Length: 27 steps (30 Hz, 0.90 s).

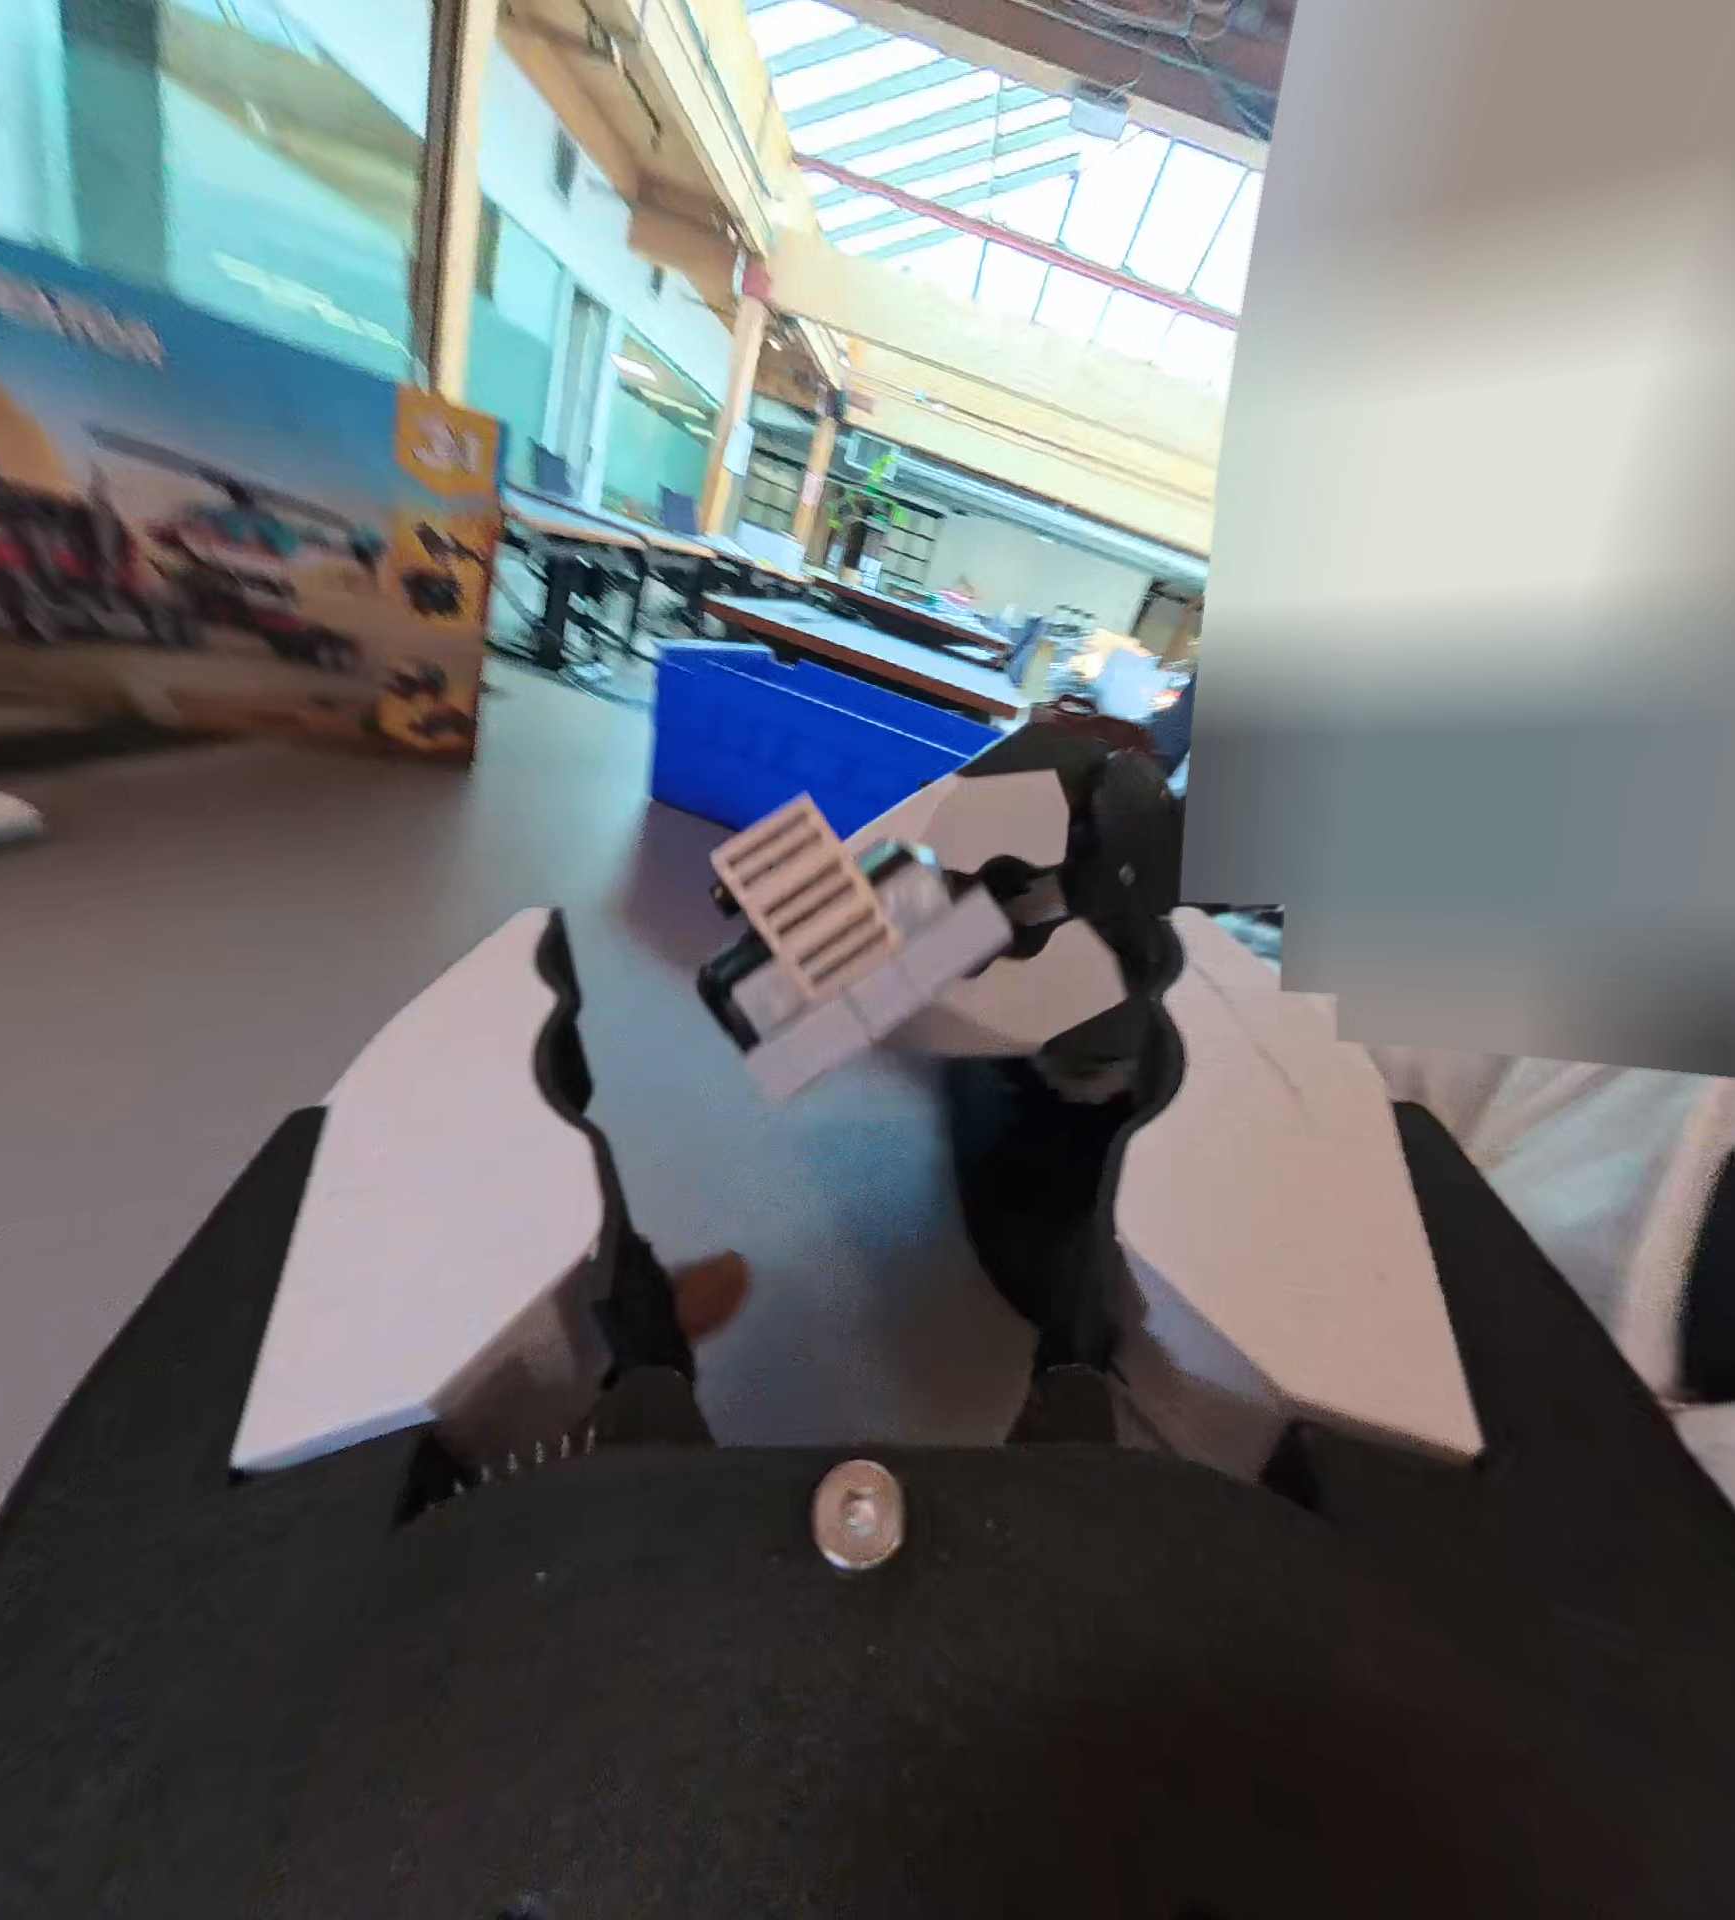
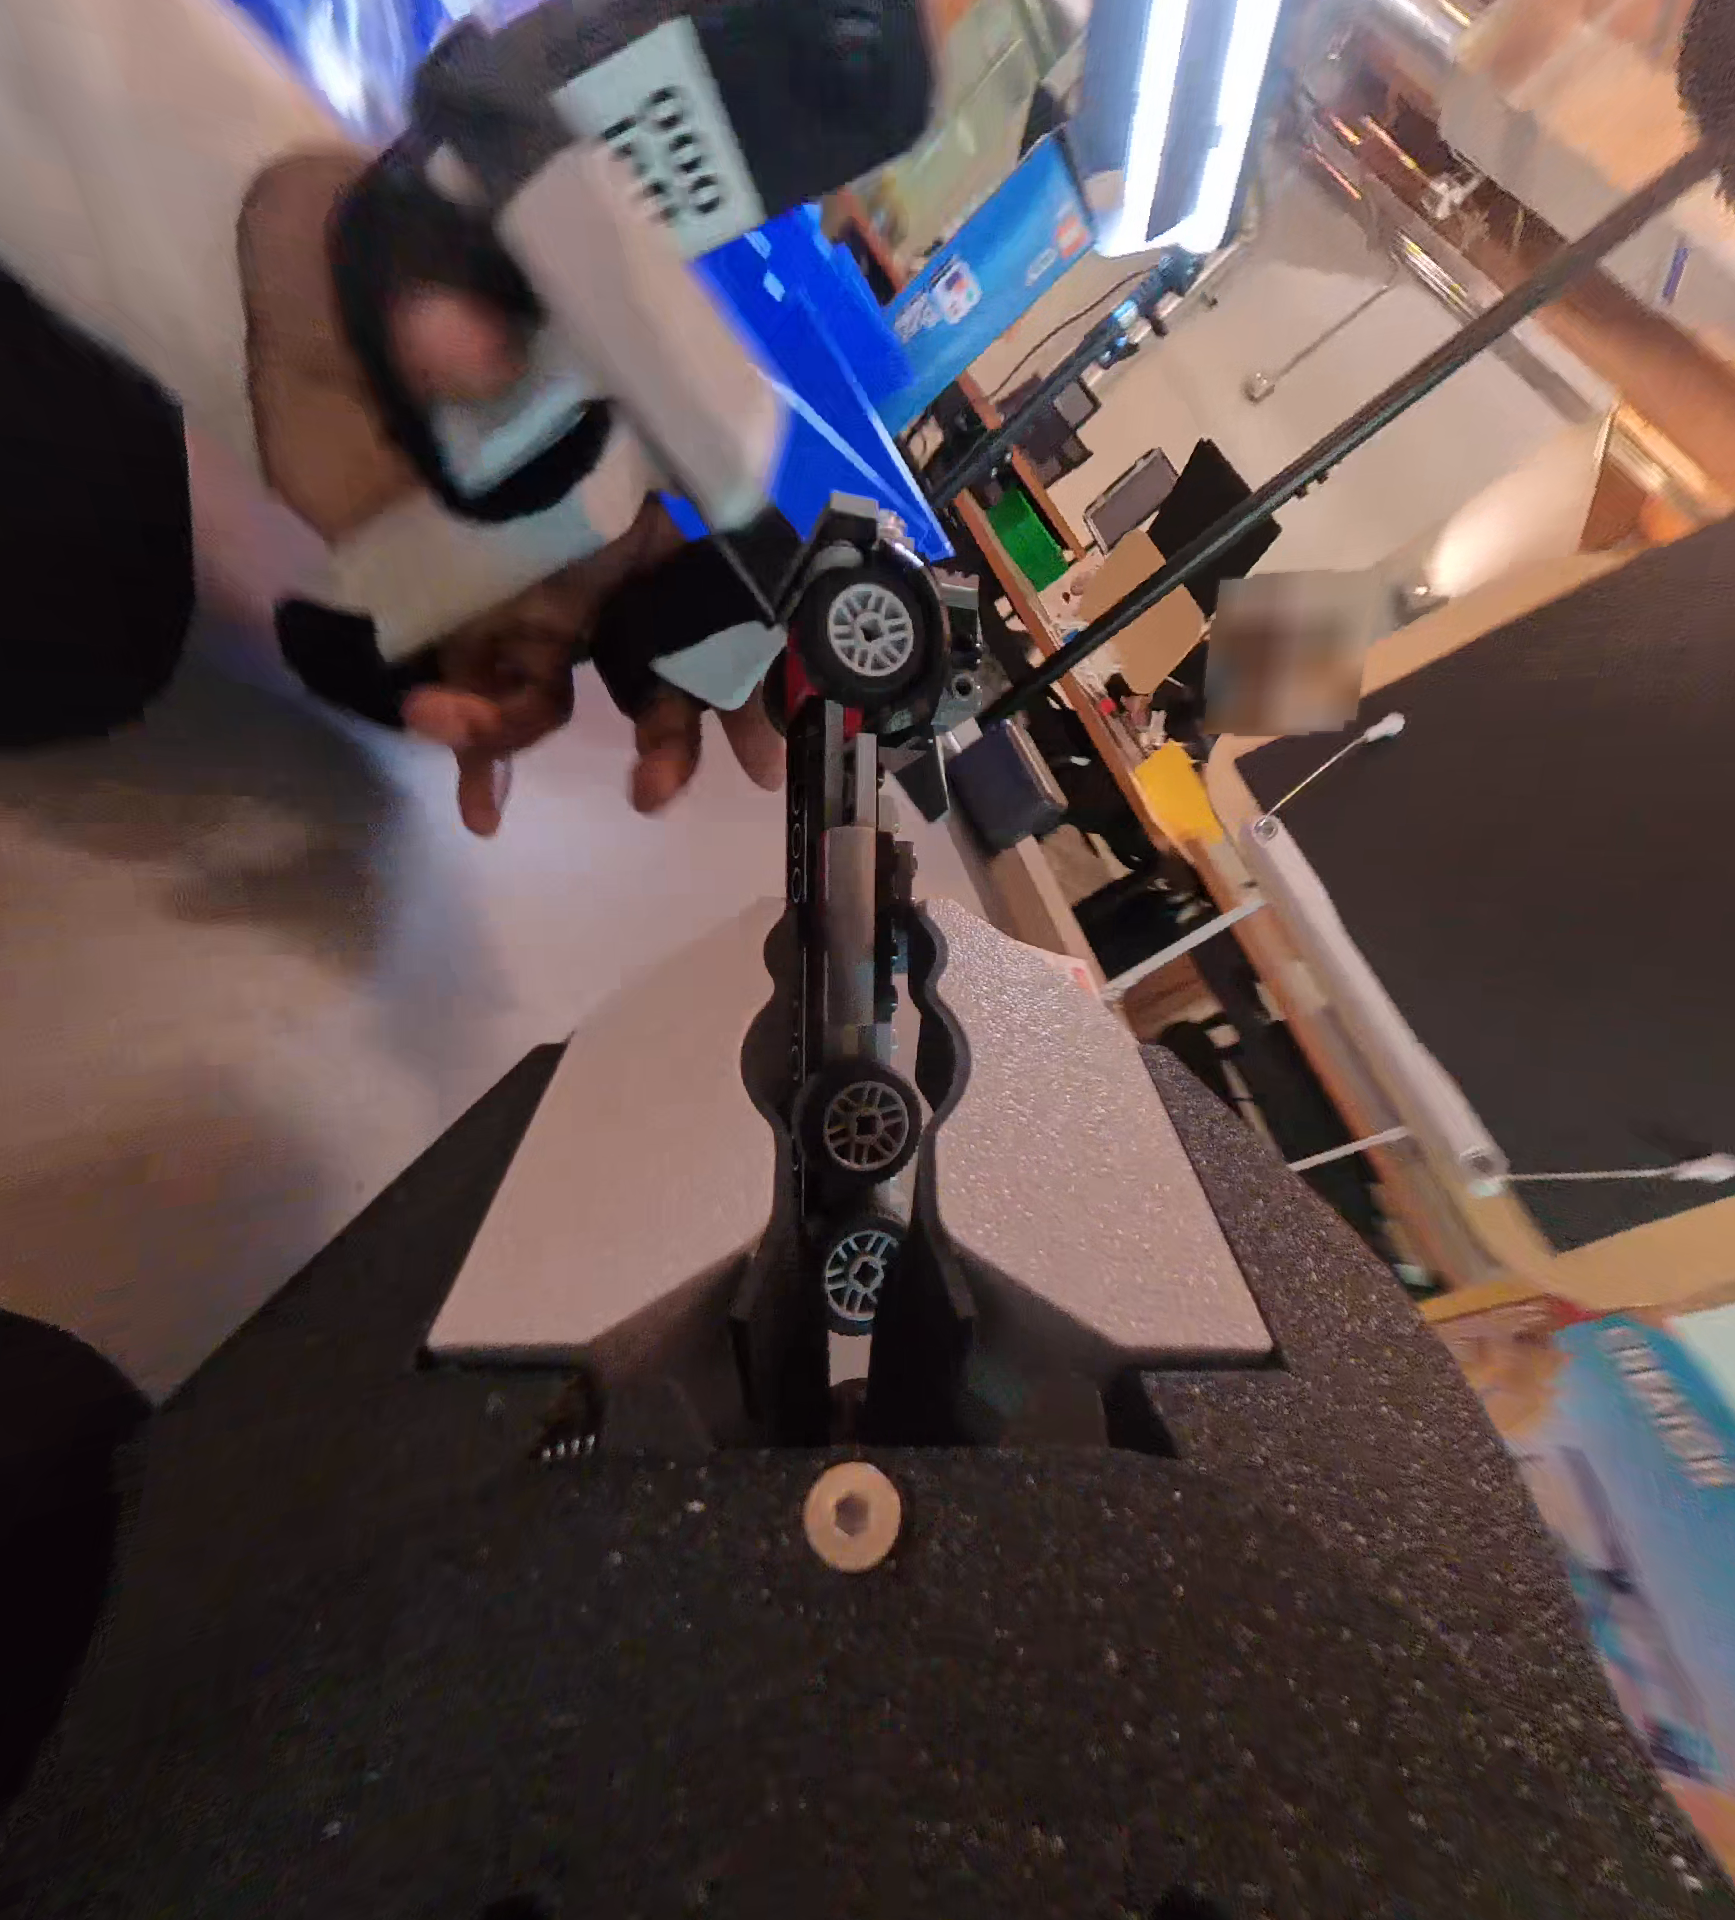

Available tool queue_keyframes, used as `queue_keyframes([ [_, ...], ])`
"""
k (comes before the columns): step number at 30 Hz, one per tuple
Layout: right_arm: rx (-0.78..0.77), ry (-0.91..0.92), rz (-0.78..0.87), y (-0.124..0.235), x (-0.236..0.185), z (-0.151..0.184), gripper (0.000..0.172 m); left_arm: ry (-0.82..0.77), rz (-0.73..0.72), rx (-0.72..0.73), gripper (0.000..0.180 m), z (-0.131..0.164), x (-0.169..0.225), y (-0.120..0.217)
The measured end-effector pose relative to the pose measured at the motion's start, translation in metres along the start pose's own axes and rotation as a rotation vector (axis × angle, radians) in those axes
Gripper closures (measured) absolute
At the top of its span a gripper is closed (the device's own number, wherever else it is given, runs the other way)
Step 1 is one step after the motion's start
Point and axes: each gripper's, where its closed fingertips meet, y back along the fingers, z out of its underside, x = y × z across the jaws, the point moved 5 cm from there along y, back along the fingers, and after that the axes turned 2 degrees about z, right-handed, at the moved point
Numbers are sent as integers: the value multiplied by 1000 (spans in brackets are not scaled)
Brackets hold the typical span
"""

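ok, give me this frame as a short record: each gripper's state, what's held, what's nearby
left gripper: fingers spread wide, nothing between the pads
right gripper: closed on a brick-built toy vehicle, pads pressing both its sides
toy vehicle: black and grey chassis with spoked grey wheels, sticks out past the fingertips; its grille end sits just ahead of the left gripper's open fingers
hand: on the left gripper's handle, fingers loose
nearby: grey table, picture box standing on it, blue bin behind
image quality: motion blur in both views

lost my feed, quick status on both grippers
Left gripper open, empty. Right gripper shut on toy brick vehicle. Blue bin beyond.
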Motion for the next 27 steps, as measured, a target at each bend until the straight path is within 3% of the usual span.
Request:
queue_keyframes([
  [2, 57, -170, -34, 3, 7, 2, 153, -157, -54, 11, 64, -2, 0, 0],
  [4, 107, -363, -102, 3, 9, 3, 152, -284, -78, -6, 66, -1, 3, -1],
  [8, 240, -716, -253, 3, 10, -1, 153, -420, -102, -16, 104, 1, 7, -3],
  [12, 288, -939, -388, 1, 7, -1, 153, -373, -89, -2, 119, 1, 7, -2],
  [17, 256, -950, -468, -3, -4, -2, 153, -229, -33, 31, 140, -3, 7, 1],
  [24, 324, -924, -479, 1, 0, -5, 159, -167, 57, -62, 141, 3, 6, 6],
  [27, 276, -860, -524, 0, -9, -5, 157, -163, 91, -91, 141, 8, 7, 5],
])
